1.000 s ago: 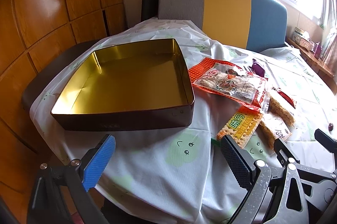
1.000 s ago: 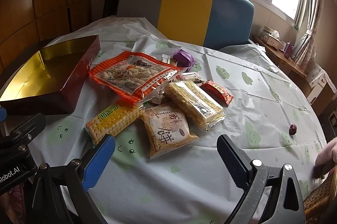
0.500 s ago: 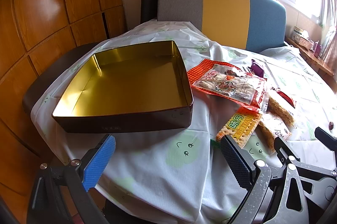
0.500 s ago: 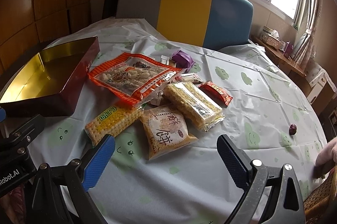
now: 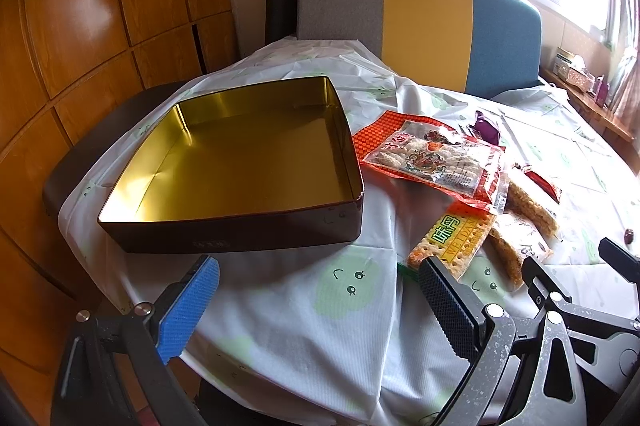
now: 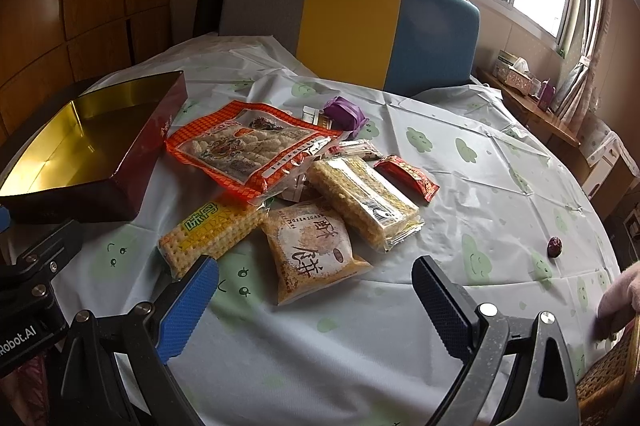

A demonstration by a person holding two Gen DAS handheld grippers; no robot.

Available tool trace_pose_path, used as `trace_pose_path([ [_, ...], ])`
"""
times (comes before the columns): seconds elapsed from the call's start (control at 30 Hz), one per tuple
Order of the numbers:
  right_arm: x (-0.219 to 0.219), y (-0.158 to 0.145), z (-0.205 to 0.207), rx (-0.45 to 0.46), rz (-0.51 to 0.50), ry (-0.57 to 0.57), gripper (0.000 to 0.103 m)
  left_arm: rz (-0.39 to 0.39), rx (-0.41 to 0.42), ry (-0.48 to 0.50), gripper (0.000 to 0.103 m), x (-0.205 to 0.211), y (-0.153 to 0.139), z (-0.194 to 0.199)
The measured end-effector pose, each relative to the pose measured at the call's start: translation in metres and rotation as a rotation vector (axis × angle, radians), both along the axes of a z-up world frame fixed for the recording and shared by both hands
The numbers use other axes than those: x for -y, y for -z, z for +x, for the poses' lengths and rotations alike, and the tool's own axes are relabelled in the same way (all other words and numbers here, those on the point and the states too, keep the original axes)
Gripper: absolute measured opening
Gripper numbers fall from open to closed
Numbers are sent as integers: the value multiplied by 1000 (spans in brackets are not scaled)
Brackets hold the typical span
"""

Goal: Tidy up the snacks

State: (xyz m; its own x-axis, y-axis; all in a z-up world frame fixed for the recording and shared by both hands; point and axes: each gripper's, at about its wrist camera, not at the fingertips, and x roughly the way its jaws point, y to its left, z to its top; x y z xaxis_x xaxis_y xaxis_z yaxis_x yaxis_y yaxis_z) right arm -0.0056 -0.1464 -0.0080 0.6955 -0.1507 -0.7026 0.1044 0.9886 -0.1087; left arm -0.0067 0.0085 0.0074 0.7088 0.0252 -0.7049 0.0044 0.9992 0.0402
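Lying heaped beside the gold-lined tin [image 5: 240,161], crinkly snack packets [image 6: 280,185] face 2 gaping hand-held grippers [image 6: 316,290].

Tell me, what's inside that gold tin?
Nothing that shows: the tin has a bare gold floor and walls, and all the snacks lie outside it on the table. Its near wall hides only a thin strip of floor.
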Motion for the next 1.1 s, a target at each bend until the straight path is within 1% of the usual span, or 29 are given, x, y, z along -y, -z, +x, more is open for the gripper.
trace_pose_path([
  [0.27,3,-1,1,0,0,-4,99,7,-3,9,100,3,1,-2],
  [0.43,17,-7,5,5,1,3,99,7,-13,27,100,7,2,-1],
  [0.6,39,-17,12,5,4,-9,99,-3,-21,51,100,10,3,-1],
  [0.67,52,-22,16,8,2,-8,94,-7,-33,63,100,12,5,0],
  [0.8,81,-30,29,-19,12,-11,93,-8,-53,113,99,18,6,2],
  [0.87,98,-32,36,-38,17,-22,93,-16,-63,163,90,22,7,4],
  [0.93,118,-32,45,-71,50,-30,91,-28,-99,219,70,25,9,10],
  [0.97,130,-30,50,-97,77,-32,86,-37,-116,241,66,27,10,13],
  [1.0,141,-27,55,-119,102,-35,83,-51,-136,265,57,28,11,17],
  [1.03,153,-23,60,-139,124,-32,79,-60,-154,283,44,30,12,20],
  [1.07,162,-19,63,-156,137,-26,75,-65,-173,303,38,32,12,25],
  [1.1,171,-15,67,-173,154,-23,72,-69,-185,321,35,34,12,29],
])
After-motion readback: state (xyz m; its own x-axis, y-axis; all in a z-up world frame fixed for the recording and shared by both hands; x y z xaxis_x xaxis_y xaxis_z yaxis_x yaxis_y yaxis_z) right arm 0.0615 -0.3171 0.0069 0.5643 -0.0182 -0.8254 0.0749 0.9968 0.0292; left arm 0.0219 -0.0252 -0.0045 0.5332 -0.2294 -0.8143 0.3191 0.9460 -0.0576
